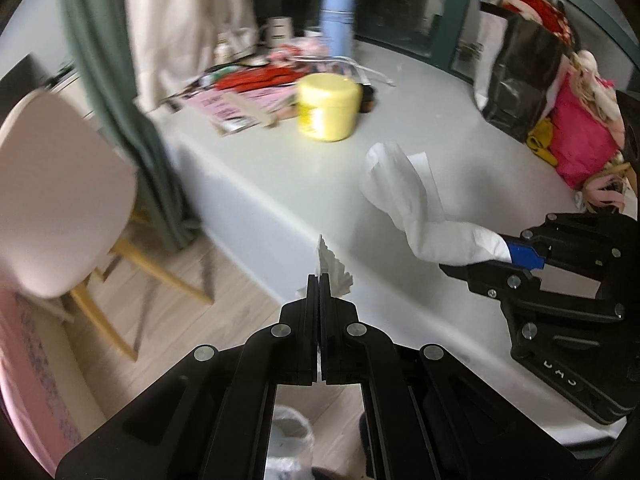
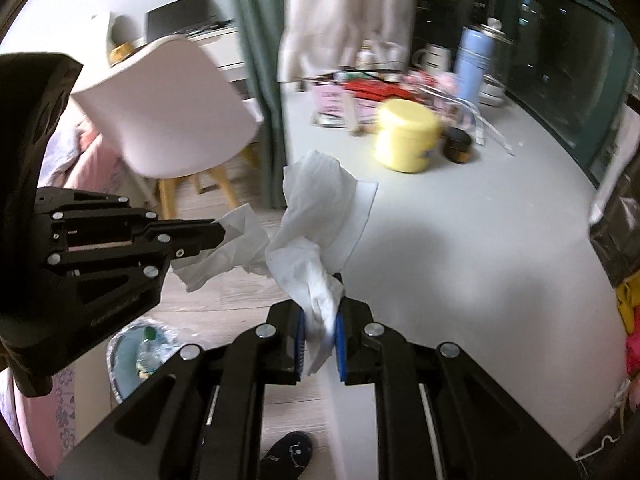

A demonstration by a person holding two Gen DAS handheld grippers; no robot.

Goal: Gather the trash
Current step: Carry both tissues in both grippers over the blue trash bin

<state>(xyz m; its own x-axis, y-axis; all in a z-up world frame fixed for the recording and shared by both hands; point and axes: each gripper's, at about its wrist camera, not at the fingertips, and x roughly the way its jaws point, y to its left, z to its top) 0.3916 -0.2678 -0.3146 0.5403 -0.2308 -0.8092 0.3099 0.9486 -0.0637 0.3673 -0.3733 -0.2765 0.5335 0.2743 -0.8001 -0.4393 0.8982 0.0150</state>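
Below the table edge [image 2: 400, 280] waits your bin [image 2: 132, 356]. Left gripper [image 1: 319, 280] pinches one tissue [image 1: 334, 270]; right gripper [image 2: 320, 340] clamps another tissue [image 2: 316, 216]. Releasing early risks dropping both onto the floor.

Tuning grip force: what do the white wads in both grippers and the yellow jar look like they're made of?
Tissue in right gripper: the wad looks like soft matte tissue paper, crumpled, thin at its edges.
Tissue in left gripper: the smaller piece looks the same, with a jagged torn-looking edge.
Yellow jar: likely plastic, smooth and opaque with a soft sheen on the lid; blur leaves it uncertain.
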